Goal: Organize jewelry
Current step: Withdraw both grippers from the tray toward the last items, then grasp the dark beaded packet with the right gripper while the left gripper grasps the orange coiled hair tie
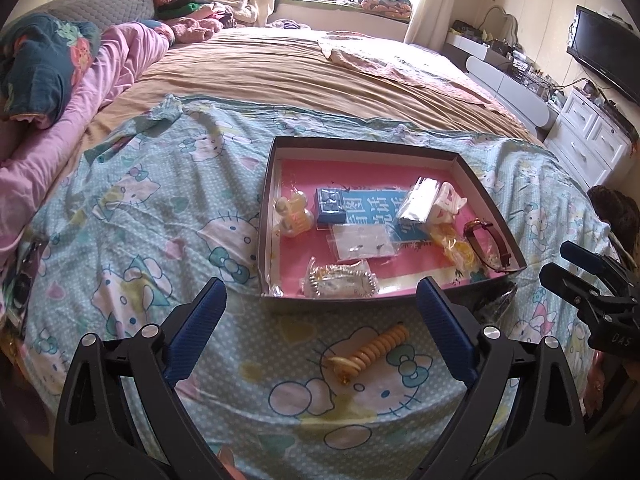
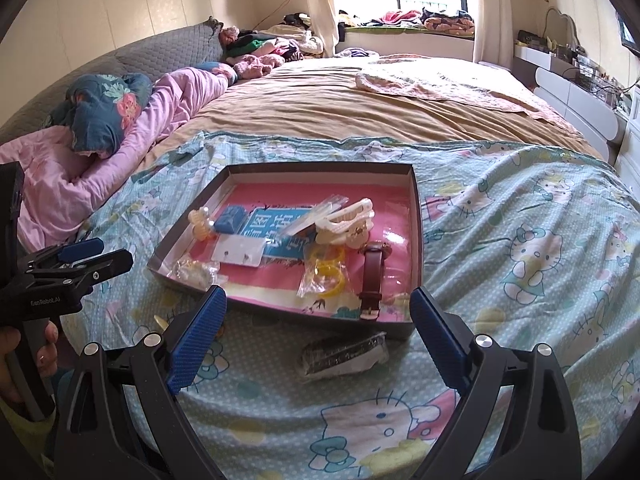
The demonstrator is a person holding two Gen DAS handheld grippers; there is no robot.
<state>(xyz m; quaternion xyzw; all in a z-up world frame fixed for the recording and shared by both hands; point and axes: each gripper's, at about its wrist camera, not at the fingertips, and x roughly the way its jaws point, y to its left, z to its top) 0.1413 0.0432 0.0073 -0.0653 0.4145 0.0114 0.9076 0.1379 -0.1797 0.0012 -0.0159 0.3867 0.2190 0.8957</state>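
Both my left gripper (image 1: 320,312) and right gripper (image 2: 318,320) gape wide, empty; the yellow coil (image 1: 370,350) (springy) could squirm free on the soft sheet (image 1: 160,216).

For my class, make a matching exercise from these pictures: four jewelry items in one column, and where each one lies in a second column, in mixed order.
Items
1. Brown-strap watch
2. Yellow coiled hair tie
3. Small blue box
4. Dark packet in clear wrap

Places
A. On the bedspread, outside the tray, before the left gripper
B. In the tray, at its right side
C. On the bedspread, outside the tray, before the right gripper
D. In the tray, toward its back left

Pairs: 1-B, 2-A, 3-D, 4-C
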